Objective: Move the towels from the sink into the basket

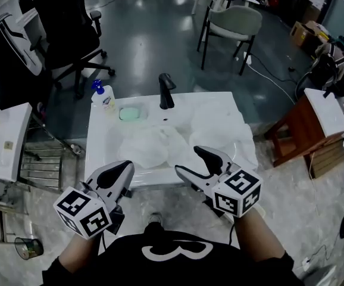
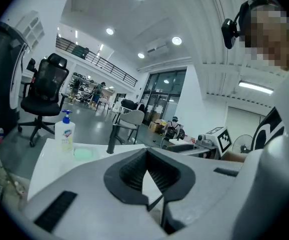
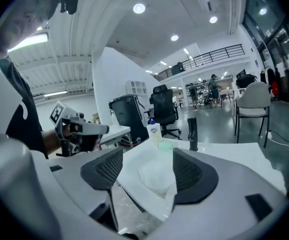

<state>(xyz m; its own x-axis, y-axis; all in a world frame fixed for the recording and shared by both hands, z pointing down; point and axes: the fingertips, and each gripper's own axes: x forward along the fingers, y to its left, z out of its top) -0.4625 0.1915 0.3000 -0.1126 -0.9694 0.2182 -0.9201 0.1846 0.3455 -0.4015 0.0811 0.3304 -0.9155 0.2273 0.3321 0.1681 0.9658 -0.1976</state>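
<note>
The towels [image 1: 154, 145] lie crumpled in the basin of the white sink [image 1: 97, 143], in front of the black faucet [image 1: 166, 91]. One heap sits toward the middle and more white cloth [image 1: 222, 130] is bunched toward the right side. They look soft, light and limp, so I'd expect them to sag and trail when lifted. A raised fold or ridge near the top of a heap looks the best place to pinch, taking in enough cloth that it doesn't slip out. Bunched like this they point nowhere in particular, though the pile runs longer side to side across the basin than front to back.

Both tools hang at the sink's near edge. The left gripper [image 1: 128, 165] has its jaws pressed together on nothing. The right gripper [image 1: 188, 159] has its jaws spread, with towel showing beyond the gap but neither pad touching it. I can't pick out a basket for certain.
</note>
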